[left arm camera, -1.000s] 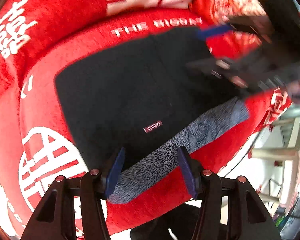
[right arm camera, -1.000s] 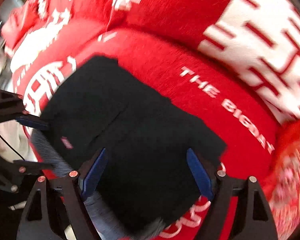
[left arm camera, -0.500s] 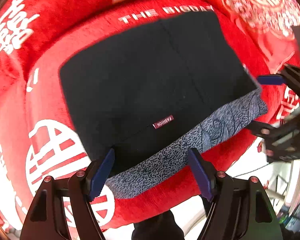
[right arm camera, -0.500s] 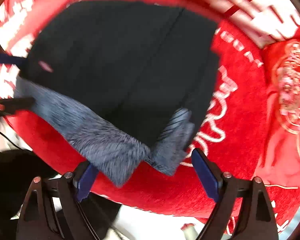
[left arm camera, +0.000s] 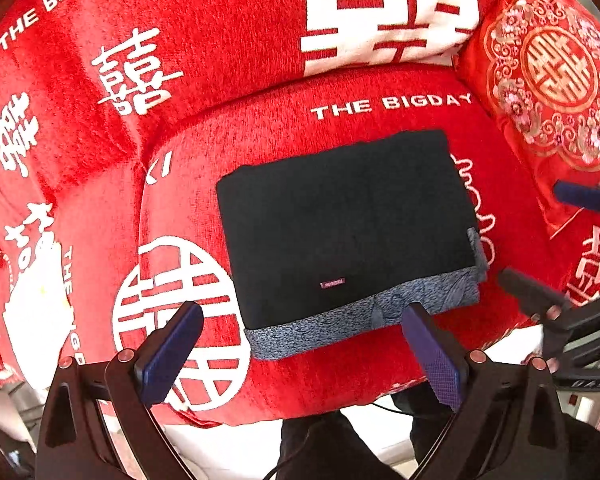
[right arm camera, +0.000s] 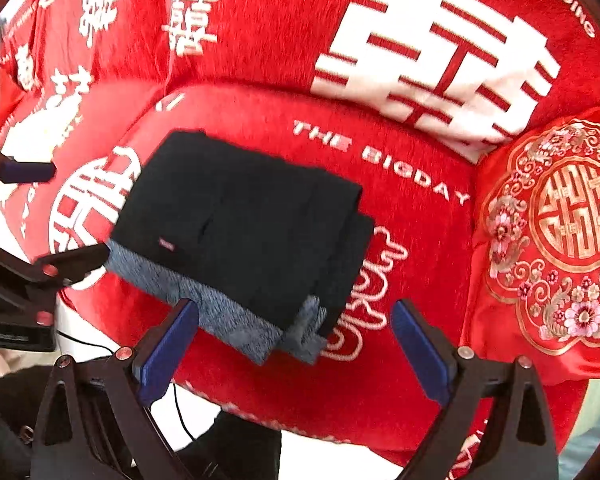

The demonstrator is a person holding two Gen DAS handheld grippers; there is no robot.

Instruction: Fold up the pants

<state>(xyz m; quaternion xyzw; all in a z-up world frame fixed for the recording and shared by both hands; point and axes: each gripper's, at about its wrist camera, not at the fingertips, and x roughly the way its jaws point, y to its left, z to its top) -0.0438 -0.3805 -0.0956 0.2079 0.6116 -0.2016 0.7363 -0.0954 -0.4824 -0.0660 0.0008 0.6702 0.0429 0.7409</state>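
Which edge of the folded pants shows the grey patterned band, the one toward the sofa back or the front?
The front edge of the folded pants, toward the grippers: the grey band runs along it; the back edge, by the "THE BIGDAY" lettering, is plain black.

Two fisheye wrist views, both looking steeply down between own jaws at a red sofa seat [left arm camera: 380,372] from moderately near. Shared ground — the folded black pants [left arm camera: 344,224], the "THE BIGDAY" lettering [right arm camera: 380,160], the embroidered cushion [right arm camera: 560,240].
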